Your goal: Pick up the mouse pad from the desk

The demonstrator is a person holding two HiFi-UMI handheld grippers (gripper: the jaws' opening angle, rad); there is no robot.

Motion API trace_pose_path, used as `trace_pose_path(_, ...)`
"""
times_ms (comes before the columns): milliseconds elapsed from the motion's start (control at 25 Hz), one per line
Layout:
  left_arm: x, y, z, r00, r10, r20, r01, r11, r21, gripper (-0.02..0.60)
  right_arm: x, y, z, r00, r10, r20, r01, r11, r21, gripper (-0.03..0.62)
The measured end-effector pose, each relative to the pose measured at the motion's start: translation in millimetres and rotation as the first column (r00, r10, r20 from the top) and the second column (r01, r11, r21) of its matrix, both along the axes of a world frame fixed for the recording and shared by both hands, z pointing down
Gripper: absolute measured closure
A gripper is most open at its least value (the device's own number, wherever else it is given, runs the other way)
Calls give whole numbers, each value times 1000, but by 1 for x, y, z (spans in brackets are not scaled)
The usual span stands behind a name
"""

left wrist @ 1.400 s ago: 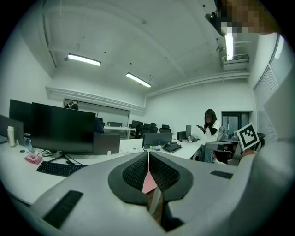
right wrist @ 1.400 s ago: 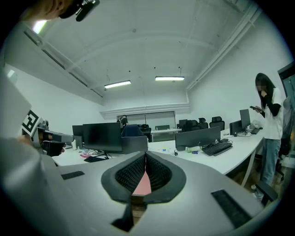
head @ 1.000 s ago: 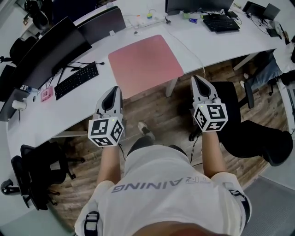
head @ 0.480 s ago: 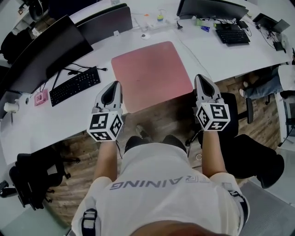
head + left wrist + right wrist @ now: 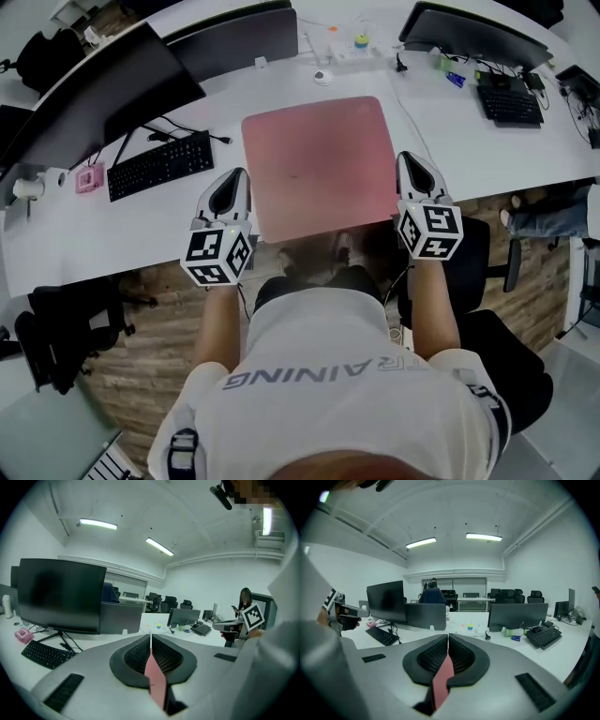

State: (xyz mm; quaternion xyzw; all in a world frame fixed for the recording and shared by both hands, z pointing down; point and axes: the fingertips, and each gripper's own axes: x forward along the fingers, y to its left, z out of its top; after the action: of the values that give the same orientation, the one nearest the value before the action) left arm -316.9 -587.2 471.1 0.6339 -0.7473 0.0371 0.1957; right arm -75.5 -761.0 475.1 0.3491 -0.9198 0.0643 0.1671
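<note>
Office: long desk [image 5: 94, 230], monitors [image 5: 98, 94], keyboards [image 5: 159, 166], swivel chairs [image 5: 66, 333].

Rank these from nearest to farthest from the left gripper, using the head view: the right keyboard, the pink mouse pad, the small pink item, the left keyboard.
1. The pink mouse pad, just to the right of the left gripper.
2. The left keyboard, on its left side.
3. The small pink item, farther left, past that keyboard.
4. The right keyboard, far across the desk on the right.

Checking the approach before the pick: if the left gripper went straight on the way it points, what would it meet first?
Probably the white desk, just beside the left edge of the mouse pad. The left gripper seems to tilt slightly down toward it, though depth is hard to judge.
</note>
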Motion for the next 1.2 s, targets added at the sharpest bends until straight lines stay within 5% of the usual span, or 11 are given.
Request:
trace_pose_path(160, -8, -15, 34, 997, -81, -11, 80, 994, -73, 546, -5, -37, 46, 994, -42, -102, 35, 997, -67, 563)
trace_pose_path(240, -12, -23, 63, 994, -108, -30, 103, 986, -132, 533, -6, -54, 77, 986, -62, -156, 44, 993, -111, 499)
trace_pose_path(360, -12, -31, 119, 988, -130, -81, 106, 962, -251, 385, -3, -75, 128, 970, -91, -227, 48, 981, -189, 419)
trace_pose_path(600, -22, -26, 241, 975, -196, -103, 119, 855, -505, 257, 6, -93, 231, 939, -128, -320, 11, 939, -343, 261)
trace_pose_path(840, -27, -23, 303, 970, -228, -78, 130, 770, -625, 237, 9, -82, 295, 914, -150, -377, -32, 900, -435, 224)
trace_pose_path(1200, -20, -26, 305, 958, -273, -84, 176, 798, -576, 244, 17, -82, 297, 942, -72, -328, -76, 905, -418, 242)
